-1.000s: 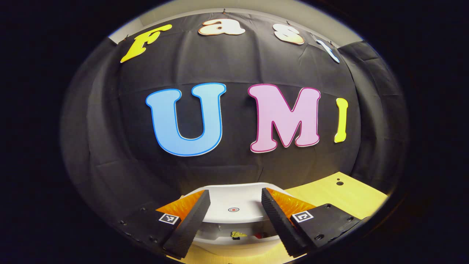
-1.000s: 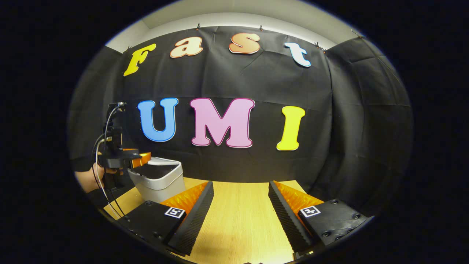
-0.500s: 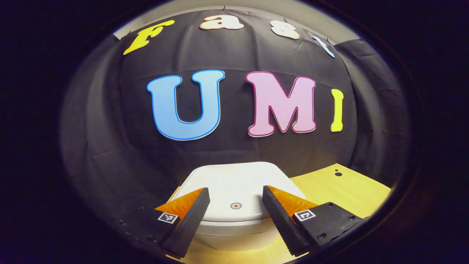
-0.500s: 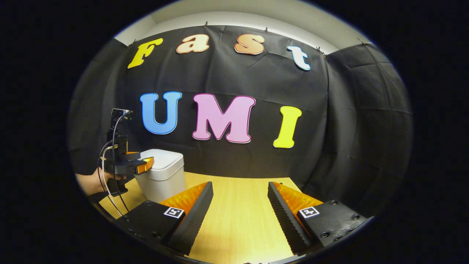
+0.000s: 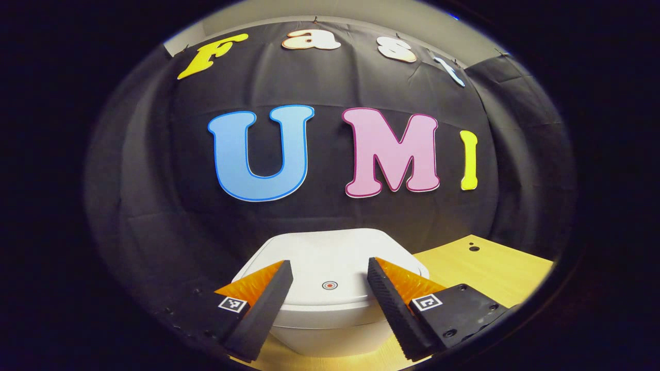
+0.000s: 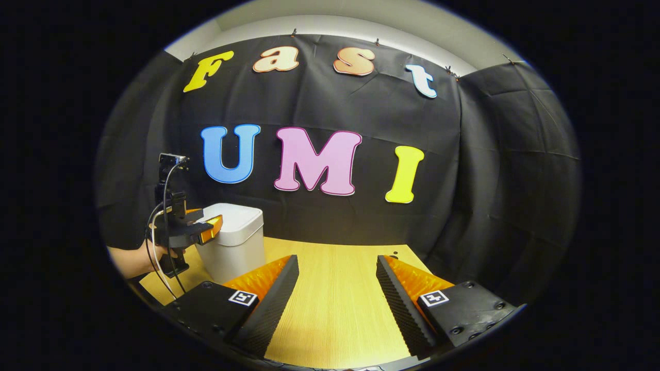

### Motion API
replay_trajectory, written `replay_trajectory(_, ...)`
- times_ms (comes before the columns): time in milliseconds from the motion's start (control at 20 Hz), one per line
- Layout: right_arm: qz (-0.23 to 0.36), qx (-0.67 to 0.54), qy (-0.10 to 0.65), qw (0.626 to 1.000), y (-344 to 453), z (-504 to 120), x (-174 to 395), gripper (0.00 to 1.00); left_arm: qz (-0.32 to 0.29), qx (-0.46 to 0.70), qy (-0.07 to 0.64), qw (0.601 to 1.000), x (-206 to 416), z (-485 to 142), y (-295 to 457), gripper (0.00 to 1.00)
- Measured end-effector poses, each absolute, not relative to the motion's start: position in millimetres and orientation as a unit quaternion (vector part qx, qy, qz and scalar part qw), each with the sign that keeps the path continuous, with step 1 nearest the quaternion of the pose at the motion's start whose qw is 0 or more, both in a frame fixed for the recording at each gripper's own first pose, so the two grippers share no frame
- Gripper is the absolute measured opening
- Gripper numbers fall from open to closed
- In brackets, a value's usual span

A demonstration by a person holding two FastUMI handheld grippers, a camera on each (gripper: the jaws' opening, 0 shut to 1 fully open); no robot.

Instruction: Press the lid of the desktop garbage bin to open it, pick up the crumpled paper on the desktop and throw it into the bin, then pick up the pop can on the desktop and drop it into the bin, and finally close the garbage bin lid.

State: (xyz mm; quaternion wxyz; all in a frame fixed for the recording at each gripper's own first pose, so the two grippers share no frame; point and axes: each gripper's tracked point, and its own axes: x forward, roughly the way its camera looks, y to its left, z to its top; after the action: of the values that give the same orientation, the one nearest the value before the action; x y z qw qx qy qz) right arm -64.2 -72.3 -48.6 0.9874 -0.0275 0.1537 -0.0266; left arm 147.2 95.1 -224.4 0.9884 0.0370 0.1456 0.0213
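Note:
The white desktop bin (image 5: 330, 319) stands close in front in the left gripper view, its lid (image 5: 330, 257) down flat with a small red button mark near the front edge. My left gripper (image 5: 330, 304) is open, its fingers spread above the lid's front edge with nothing between them. In the right gripper view the bin (image 6: 234, 245) stands at the far left of the wooden table (image 6: 335, 299), with the left gripper (image 6: 209, 229) and a hand at its lid. My right gripper (image 6: 335, 304) hangs open above bare table, well right of the bin.
The black cloth wall rises right behind the bin and the table. A small dark hole (image 5: 473, 248) marks the tabletop to the right of the bin. A cable (image 6: 154, 257) hangs from the left gripper.
The bin lid, tipped up a second ago with rubbish visible inside, has come down flat. The left gripper stays at the lid's front edge. The right gripper barely moved.

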Motion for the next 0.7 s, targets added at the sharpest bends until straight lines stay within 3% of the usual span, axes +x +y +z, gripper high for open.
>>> replay_trajectory(300,-0.047,-0.019,0.151,0.987,-87.5,-50.5,-61.5,0.98,0.024,0.015,0.113,0.993,116.0,-173.4,73.5,0.96)
replay_trajectory(700,-0.051,0.004,0.111,0.993,-80.5,-27.7,-67.1,0.98,0.011,-0.002,0.032,0.999,11.5,-74.4,9.3,0.95)
